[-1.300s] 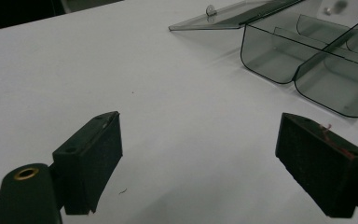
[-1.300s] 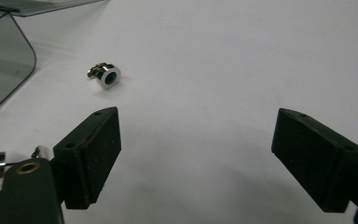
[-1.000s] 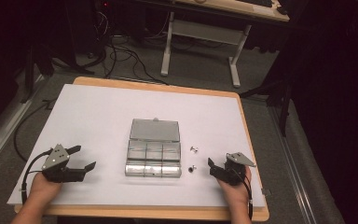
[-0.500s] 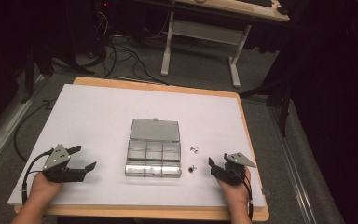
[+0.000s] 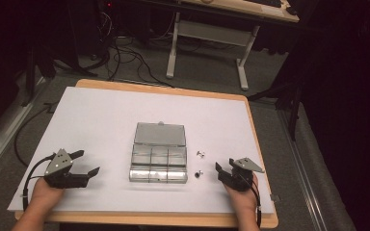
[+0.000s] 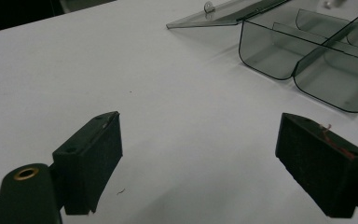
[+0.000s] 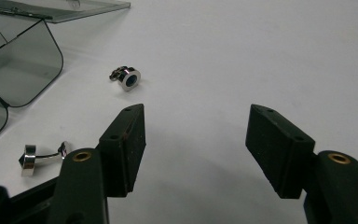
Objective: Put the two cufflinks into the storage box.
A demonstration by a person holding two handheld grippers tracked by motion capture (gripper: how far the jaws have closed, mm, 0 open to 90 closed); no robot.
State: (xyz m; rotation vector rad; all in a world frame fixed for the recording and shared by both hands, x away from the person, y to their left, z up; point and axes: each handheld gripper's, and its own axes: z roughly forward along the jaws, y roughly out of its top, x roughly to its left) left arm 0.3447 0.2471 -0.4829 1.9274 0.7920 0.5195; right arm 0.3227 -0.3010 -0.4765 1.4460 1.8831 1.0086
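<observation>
Two grippers rest low on a white sheet [image 5: 101,125] that covers a wood-edged table [image 5: 265,159]. Left gripper [image 5: 84,163] sits near the front left corner, jaws spread wide with nothing between them; in the left gripper view only bare white surface lies in the gap. Right gripper [image 5: 220,172] sits near the front right, jaws likewise wide apart and holding nothing.

Clear plastic compartment box [image 5: 158,163] stands mid-table between the two tools, well apart from the left one, nearer the right. Its lid [image 5: 160,134] lies open, flat on the sheet on the far side. Compartments look empty as far as can be told.

Small metal pieces lie loose on the sheet just right of the box: a near cufflink [image 5: 199,174], close to the right gripper's tip, and a far cufflink [image 5: 201,154] farther up. In the right gripper view the near cufflink [image 7: 39,156] lies just outside the jaw on that view's left, the far cufflink [image 7: 127,78] ahead of it.

Room is dark. Grey carpet floor [image 5: 212,77], tangled cables [image 5: 120,53] behind the table, a white-legged desk [image 5: 207,36] at the back.
</observation>
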